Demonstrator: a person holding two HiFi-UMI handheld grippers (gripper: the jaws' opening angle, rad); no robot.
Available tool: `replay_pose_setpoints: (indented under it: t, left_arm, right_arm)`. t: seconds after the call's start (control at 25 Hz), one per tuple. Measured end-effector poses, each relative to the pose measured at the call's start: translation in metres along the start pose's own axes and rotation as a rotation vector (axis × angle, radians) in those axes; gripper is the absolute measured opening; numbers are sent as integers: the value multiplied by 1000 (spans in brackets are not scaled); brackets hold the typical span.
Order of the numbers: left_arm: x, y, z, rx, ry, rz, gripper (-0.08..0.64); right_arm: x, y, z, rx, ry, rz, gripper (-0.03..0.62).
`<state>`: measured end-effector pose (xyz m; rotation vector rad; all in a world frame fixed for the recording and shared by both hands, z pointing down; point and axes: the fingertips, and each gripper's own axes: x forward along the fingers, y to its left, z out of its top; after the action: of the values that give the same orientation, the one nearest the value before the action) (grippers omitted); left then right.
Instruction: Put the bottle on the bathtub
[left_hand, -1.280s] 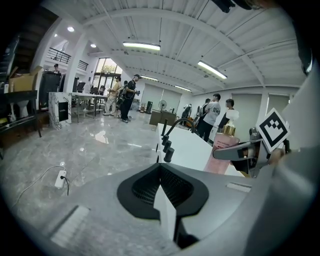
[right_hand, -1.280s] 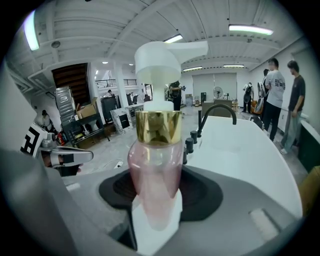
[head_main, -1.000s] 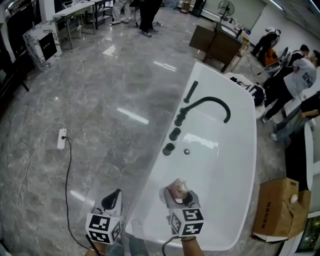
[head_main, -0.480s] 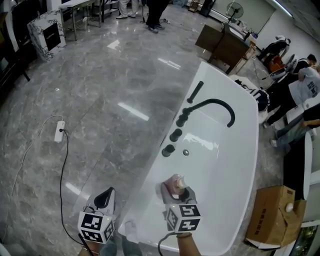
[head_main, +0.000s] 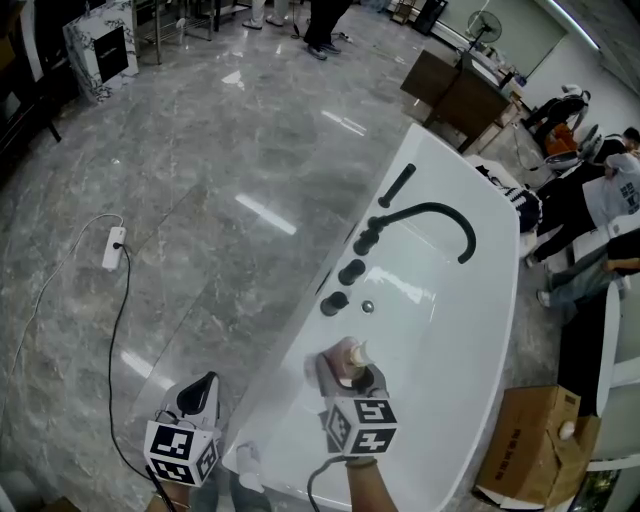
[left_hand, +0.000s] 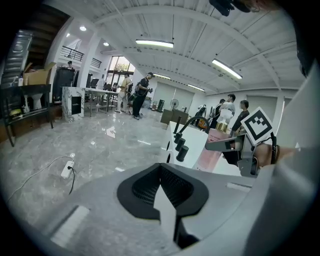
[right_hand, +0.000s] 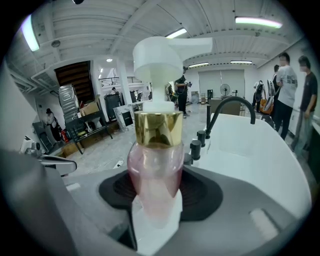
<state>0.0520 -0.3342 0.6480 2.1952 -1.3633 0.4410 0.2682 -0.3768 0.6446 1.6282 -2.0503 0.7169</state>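
Observation:
A pink bottle (head_main: 348, 362) with a gold collar and white pump stands upright between the jaws of my right gripper (head_main: 352, 376), which is shut on its body. In the right gripper view the bottle (right_hand: 155, 165) fills the centre, above the right gripper (right_hand: 155, 202). It hangs over the near end of the white bathtub (head_main: 505, 262), close to the tub's left rim and short of the black knobs (head_main: 350, 272). My left gripper (head_main: 200, 392) is over the floor left of the tub, jaws together and holding nothing. The left gripper (left_hand: 165, 200) sees the bottle (left_hand: 212, 150) at its right.
A black curved faucet (head_main: 425, 212) rises on the tub's left rim. A white power strip (head_main: 113, 248) with its cable lies on the grey marble floor at left. A cardboard box (head_main: 525, 445) stands to the tub's right, with people (head_main: 600, 190) and a wooden desk (head_main: 450, 90) beyond.
My right gripper has carried the bottle a little forward and down over the tub, nearer the knobs. The left gripper has sunk slightly beside the tub.

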Motion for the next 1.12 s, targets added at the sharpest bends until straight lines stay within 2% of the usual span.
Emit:
replay_pose_setpoints:
  t: [1.12]
  left_arm:
    - [27, 13, -7, -31, 3, 30, 8]
  right_arm:
    - [63, -17, 4, -44, 23, 6, 224]
